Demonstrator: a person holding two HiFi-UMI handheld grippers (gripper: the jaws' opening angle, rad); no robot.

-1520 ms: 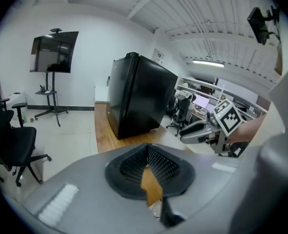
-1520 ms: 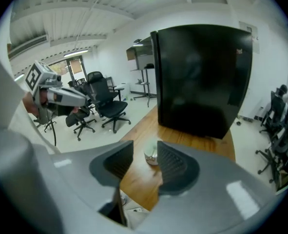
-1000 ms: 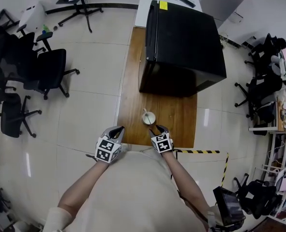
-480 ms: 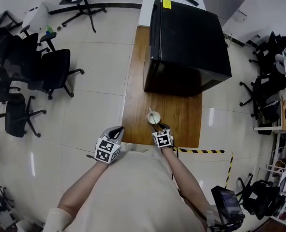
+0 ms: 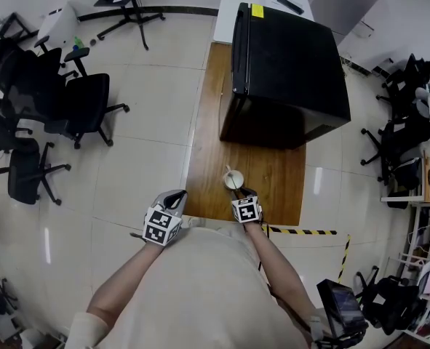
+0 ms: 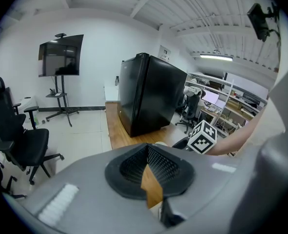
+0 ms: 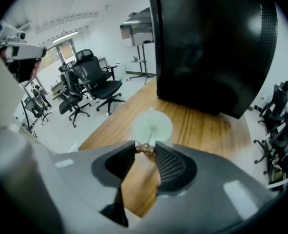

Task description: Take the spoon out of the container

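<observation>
Forward has come the right gripper [image 7: 144, 146], fingers closing on the brown end of the spoon [image 7: 144, 150], which stands in the container [image 7: 137, 127] on the surface [image 7: 202, 130]. Left gripper [image 6: 146, 148] fingers are together, empty.

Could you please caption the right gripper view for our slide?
Right gripper jaws closing on the brown-tipped spoon resting in a round white container on the wooden table.

No writing can be read anywhere in this office scene. A yellow sticker [image 5: 257, 10] sits at the top corner of the black fridge [image 5: 287, 57] (any print on it is too small to make out), and black-and-yellow striped tape [image 5: 302, 230] runs along the floor beside the wooden table [image 5: 206, 158].
</observation>
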